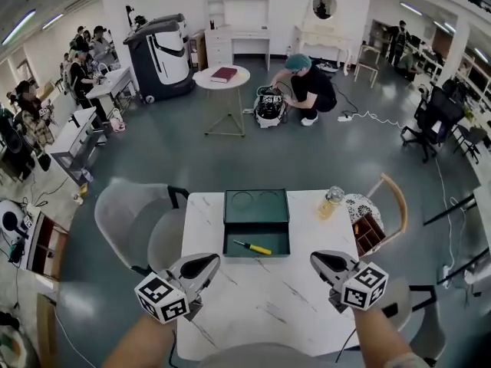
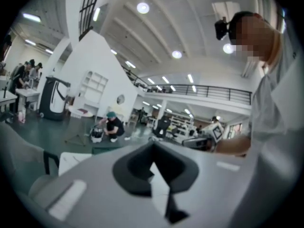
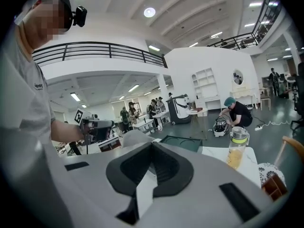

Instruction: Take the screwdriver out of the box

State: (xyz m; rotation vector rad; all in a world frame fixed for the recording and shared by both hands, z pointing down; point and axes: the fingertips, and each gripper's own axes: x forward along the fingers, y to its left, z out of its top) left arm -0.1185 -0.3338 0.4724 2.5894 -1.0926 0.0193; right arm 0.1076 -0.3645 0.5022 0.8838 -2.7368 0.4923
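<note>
Approach step: left claw [image 1: 205, 264] and right claw [image 1: 323, 261] shut, empty, short of open box [image 1: 256, 205] containing screwdriver [image 1: 253, 248]. Next, probably: opening one claw astride the shaft.

The desk [image 1: 268, 301] is showing a smooth, grey-veined, marble-look white top, while the box [image 1: 256, 228] on it is looking matt dark green and the screwdriver [image 1: 253, 248] is showing a glossy yellow plastic handle.

A yellow-handled screwdriver [image 1: 254, 248] lies slantwise in the open dark-green box [image 1: 256, 205].
</note>
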